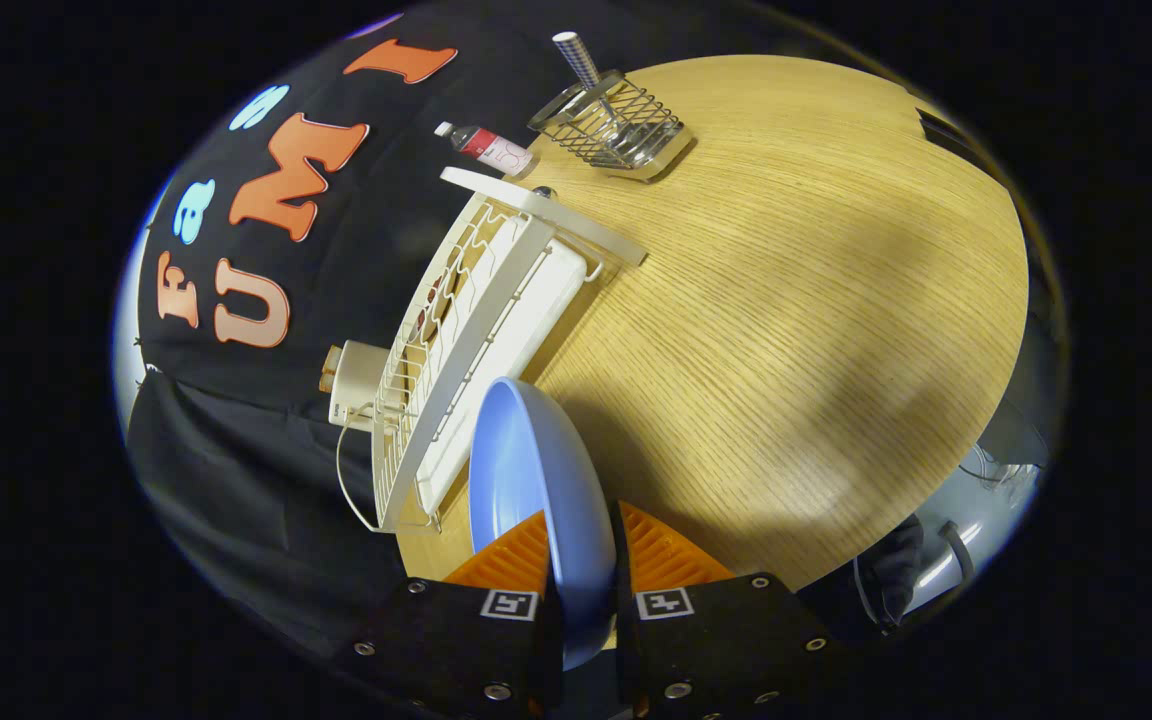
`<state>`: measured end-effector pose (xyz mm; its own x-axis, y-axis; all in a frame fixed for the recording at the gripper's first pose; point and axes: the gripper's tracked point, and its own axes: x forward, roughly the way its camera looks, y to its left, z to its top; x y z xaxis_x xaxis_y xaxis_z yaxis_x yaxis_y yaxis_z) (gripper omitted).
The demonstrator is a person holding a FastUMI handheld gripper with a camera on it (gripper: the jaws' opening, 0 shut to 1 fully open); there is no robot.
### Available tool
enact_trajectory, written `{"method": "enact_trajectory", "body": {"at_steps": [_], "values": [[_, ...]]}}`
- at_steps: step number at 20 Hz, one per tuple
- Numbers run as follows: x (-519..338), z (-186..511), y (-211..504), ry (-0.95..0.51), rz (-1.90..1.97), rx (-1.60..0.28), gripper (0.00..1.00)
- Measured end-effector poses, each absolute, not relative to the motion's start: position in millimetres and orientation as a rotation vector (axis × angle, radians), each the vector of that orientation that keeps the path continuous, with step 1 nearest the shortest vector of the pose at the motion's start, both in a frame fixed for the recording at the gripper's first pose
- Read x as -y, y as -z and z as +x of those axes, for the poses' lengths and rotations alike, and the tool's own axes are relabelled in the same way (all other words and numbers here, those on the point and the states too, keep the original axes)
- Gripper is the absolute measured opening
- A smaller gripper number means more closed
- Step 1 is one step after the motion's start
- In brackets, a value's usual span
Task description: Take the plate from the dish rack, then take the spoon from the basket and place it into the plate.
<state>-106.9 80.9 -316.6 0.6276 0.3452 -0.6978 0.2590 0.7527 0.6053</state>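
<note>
Between the two fingers of the gripper (584, 560) a pale blue plate (536, 480) was held on edge, its rim clamped from both sides and its hollow face turned toward the dish rack (466, 330). The plate was seen just beside the rack's near end, apparently lifted clear of the slots, though whether its hidden lower rim touched anything could not be told.

For the step in hand, it was judged that the plate should be carried away from the rack over the bare wooden table (786, 300), tilted flat only once well apart from the wire frame, and set down gently before the grip was released. A smooth, glossy, shallow dish such as this was judged likely to slip in a rim-only pinch, so a steady wrist and a slow turn were advised.

The rack was made of white coated wire with looped dividers, set over a white plastic drip tray. Beyond it, at the table's far side, a metal mesh basket (616, 130) was seen, with the patterned handle of what was taken for the spoon (576, 60) standing out of it. A small bottle (486, 148) lay between rack and basket. The tabletop showed a fine, light oak-like grain.
</note>
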Motion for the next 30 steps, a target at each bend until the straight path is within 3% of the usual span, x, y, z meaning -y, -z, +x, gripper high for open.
{"method": "enact_trajectory", "body": {"at_steps": [5, 6, 13, 17, 18, 30], "values": [[-62, -107, 314, -0.004, 0.704, -0.91, 0.28], [-56, -107, 312, 0.007, 0.692, -0.907, 0.36], [-28, -100, 293, 0.047, 0.57, -0.869, 0.62], [-4, -86, 277, 0.082, 0.457, -0.828, 0.86], [3, -82, 272, 0.088, 0.429, -0.818, 0.97], [57, -24, 205, 0.112, 0.138, -0.676, 0.99]]}}
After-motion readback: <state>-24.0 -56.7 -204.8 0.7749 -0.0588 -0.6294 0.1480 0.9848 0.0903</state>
